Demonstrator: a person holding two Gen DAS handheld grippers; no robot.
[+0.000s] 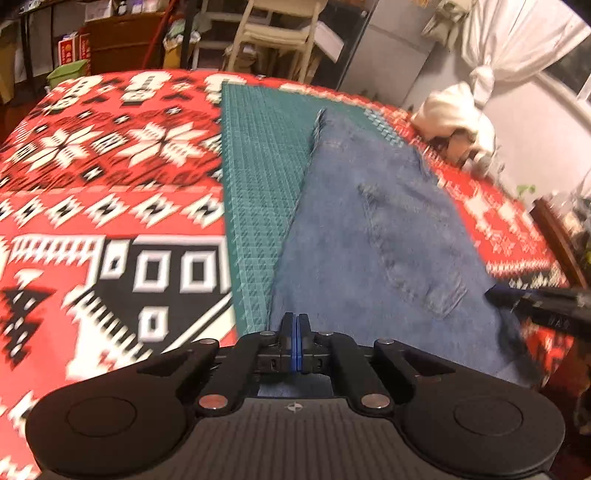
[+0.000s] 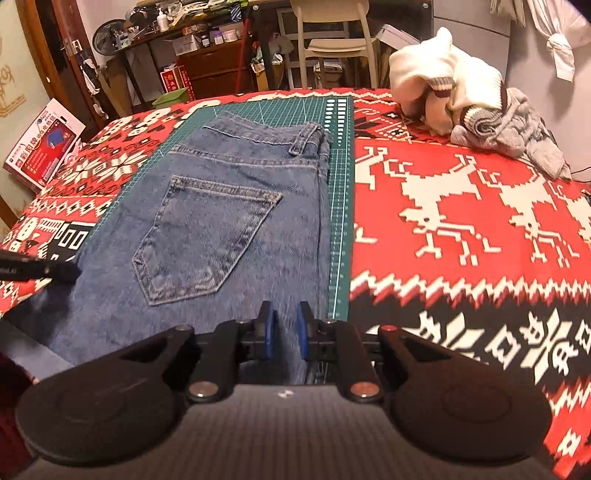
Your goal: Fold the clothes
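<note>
Jeans point(image 2: 229, 206) lie folded lengthwise on the bench; left gripper point(image 1: 294, 334) fingers together, right gripper point(image 2: 283, 330) fingers apart; next, grip the near edge.

**Cluttered room behind the table**

Straight ahead of the claw stands a pale wooden chair point(image 2: 334, 40). Left of it, a dark desk point(image 2: 192, 35) crowded with bottles, a brown drawer cabinet point(image 2: 218, 70) underneath. Far right, a knotted white curtain point(image 2: 559, 48) hangs against a grey wall point(image 2: 535, 88). Warm indoor light.
</note>
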